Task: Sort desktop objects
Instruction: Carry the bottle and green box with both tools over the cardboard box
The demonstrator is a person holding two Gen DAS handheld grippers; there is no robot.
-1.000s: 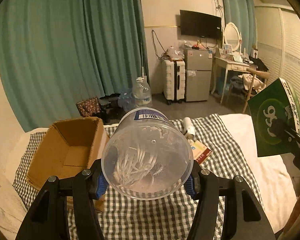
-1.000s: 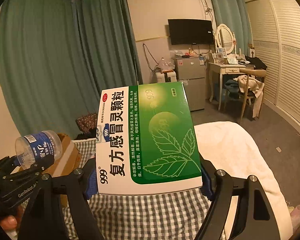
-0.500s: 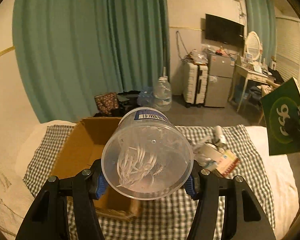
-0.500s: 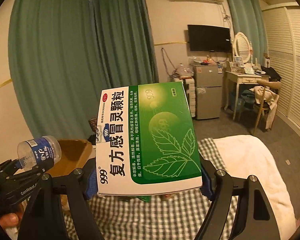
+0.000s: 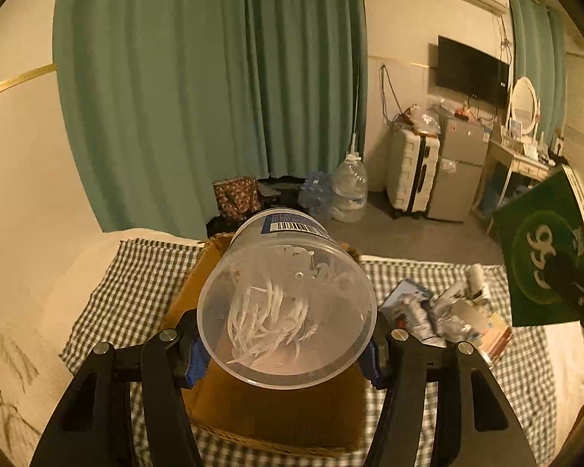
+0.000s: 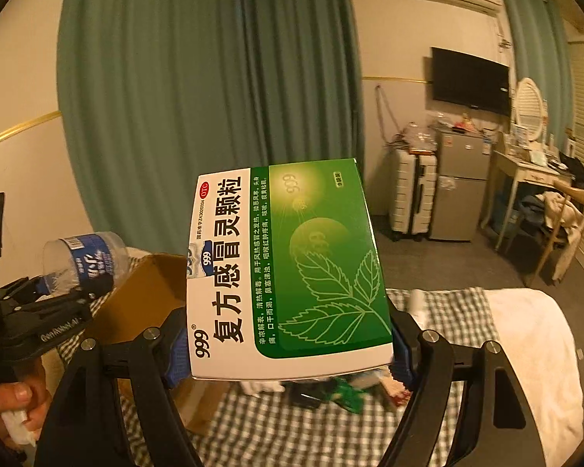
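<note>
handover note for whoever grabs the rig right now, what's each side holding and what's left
Left tongs: shut on the clear tub of white picks, held above the cardboard box.
Right tongs: shut on the green medicine box, held in the air.
Done: both items lifted.
Left: neither is dropped in the box yet; a pile of small packets lies on the checked cloth.

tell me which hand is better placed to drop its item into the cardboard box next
Left, probably. Its hand-held gripper holds the clear tub right over the cardboard box. The right hand-held gripper, holding the green medicine box, sits beside it.
</note>
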